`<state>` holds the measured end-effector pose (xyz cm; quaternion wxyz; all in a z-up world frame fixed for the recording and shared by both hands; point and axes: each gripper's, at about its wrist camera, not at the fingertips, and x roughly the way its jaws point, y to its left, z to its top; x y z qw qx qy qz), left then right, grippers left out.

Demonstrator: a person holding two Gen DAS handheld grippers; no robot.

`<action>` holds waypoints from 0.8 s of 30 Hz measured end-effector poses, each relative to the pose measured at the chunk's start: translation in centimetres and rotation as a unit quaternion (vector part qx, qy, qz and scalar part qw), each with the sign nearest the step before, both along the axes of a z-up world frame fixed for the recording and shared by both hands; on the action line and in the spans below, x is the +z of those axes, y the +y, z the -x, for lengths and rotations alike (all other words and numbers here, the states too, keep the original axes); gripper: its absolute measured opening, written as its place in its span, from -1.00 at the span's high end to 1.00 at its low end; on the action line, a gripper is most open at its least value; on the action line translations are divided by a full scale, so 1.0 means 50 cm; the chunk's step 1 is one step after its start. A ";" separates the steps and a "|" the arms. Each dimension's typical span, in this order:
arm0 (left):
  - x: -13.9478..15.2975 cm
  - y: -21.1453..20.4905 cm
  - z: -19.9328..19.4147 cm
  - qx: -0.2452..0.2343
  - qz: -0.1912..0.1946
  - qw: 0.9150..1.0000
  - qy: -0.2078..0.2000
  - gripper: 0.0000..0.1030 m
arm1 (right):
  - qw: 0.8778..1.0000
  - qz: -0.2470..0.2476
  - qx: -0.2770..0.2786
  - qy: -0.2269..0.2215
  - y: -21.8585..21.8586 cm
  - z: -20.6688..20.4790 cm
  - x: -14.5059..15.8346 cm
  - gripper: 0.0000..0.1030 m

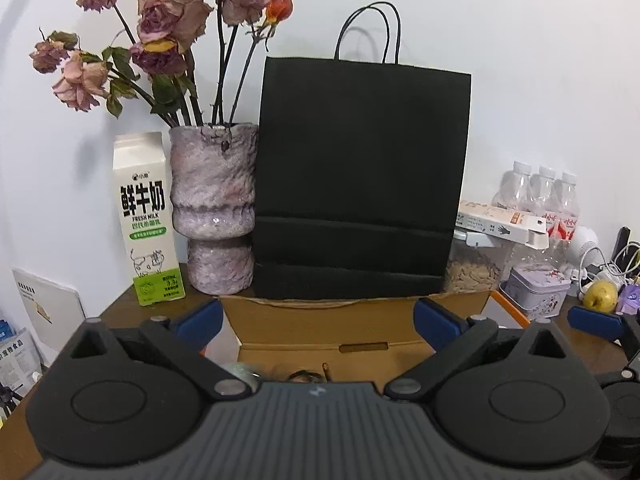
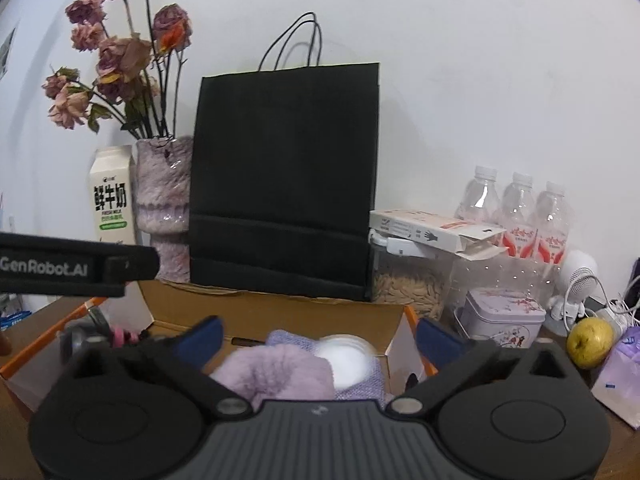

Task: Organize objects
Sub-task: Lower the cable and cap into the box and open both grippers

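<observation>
An open cardboard box (image 1: 280, 316) with orange edges stands on the wooden table right in front of both grippers. My left gripper (image 1: 318, 322) hovers over its near side, jaws wide open, nothing between the blue pads (image 1: 200, 320). In the right wrist view the box (image 2: 280, 308) holds a fluffy lilac item (image 2: 276, 372), a white round lid (image 2: 346, 356), a purple knit cloth (image 2: 288, 340) and a small pink thing (image 2: 120, 336). My right gripper (image 2: 320, 340) stands open above the fluffy item, not touching it. The left gripper's black side (image 2: 80, 268) reaches in from the left.
Behind the box stand a black paper bag (image 1: 360, 180), a mottled vase of dried roses (image 1: 214, 208) and a milk carton (image 1: 146, 220). On the right are water bottles (image 2: 516, 216), a seed jar (image 2: 408, 284) with a flat carton on top, a lilac tin (image 2: 504, 316), a yellow fruit (image 2: 590, 342) and cables.
</observation>
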<state>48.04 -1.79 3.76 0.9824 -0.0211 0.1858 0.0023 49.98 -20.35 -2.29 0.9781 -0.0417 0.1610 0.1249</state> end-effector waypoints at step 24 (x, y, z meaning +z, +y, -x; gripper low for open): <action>0.033 0.017 0.084 -0.011 0.010 1.000 -0.011 -1.00 | 1.000 -0.012 0.016 -0.019 -0.009 0.076 0.039 -1.00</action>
